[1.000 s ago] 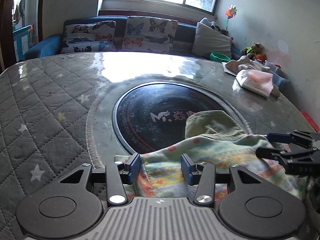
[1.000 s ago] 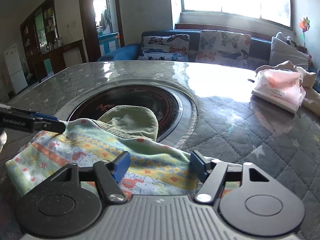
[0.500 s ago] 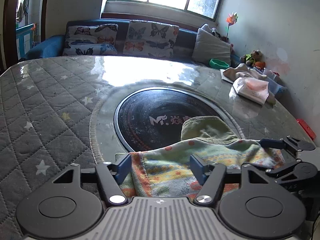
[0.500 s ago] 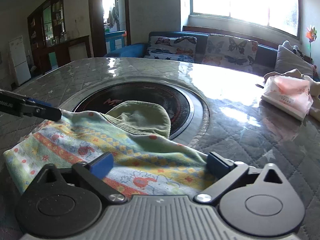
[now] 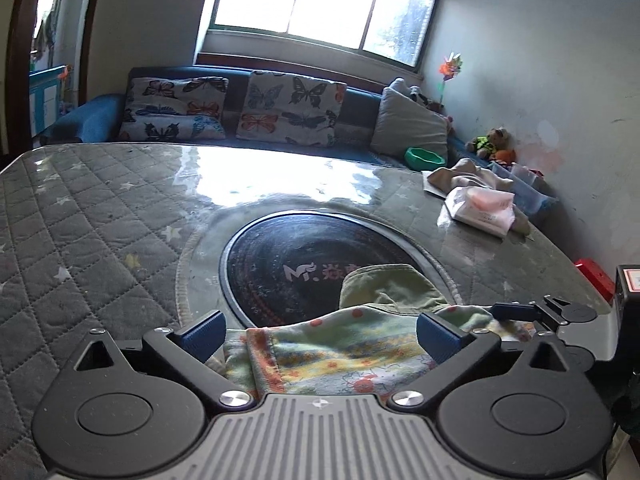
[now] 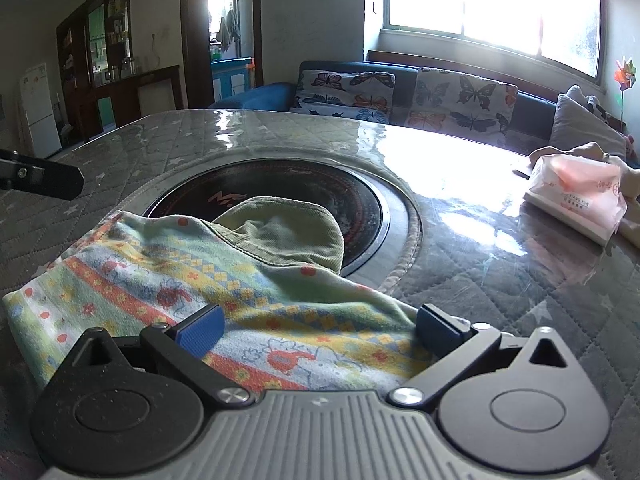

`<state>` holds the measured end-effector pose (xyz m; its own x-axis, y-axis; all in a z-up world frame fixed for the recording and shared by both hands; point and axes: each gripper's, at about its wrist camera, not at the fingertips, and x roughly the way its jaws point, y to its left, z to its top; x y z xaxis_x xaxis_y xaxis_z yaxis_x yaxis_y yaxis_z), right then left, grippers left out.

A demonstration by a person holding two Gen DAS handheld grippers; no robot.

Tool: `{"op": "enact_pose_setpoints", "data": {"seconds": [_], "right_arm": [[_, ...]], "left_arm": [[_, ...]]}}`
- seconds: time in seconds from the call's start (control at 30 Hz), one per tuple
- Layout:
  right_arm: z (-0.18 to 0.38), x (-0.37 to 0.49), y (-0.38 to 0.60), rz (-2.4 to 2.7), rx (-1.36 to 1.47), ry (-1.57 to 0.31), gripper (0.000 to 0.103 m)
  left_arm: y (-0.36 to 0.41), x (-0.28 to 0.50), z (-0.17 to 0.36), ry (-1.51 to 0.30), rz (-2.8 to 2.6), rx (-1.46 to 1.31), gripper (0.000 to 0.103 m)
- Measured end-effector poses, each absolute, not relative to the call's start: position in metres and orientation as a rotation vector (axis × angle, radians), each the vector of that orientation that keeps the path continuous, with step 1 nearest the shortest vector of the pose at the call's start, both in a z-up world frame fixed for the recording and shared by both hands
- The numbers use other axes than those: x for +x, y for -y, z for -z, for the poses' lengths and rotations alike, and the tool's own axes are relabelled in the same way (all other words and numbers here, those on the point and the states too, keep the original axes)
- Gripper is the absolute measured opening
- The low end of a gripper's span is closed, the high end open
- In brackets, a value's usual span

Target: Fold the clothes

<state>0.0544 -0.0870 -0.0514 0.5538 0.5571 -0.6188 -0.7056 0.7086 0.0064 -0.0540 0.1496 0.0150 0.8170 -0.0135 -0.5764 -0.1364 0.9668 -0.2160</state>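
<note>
The left gripper (image 5: 319,338) is opening its jaws over the patterned garment (image 6: 256,304), pads clear of it. The right gripper (image 6: 318,330) has its jaws spread wide, gripping nothing. The garment lies folded on the quilted worktop (image 5: 100,248), its far edge on the dark round inset (image 5: 288,256). Beyond sits a tissue pack (image 6: 576,196).

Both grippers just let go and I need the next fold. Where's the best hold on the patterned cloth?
Probably the patterned cloth's near folded edge, approached low from the near side: it lies flat there, while the olive garment covers its far side.
</note>
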Motion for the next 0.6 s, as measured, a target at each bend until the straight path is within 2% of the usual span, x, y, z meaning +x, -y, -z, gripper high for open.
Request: {"op": "enact_pose_setpoints", "data": {"seconds": [0.47,0.6], "right_arm": [[0.043,0.052,0.085,-0.755,-0.241,-0.667,0.103],[0.031,0.031,0.079,-0.776,-0.270,-0.606,0.103]], "left_arm": [[-0.154,-0.060,-0.009,-0.664,-0.159,-0.271,0.103],[-0.154,-0.066,-0.009,-0.666,-0.174,-0.259,0.103]]}}
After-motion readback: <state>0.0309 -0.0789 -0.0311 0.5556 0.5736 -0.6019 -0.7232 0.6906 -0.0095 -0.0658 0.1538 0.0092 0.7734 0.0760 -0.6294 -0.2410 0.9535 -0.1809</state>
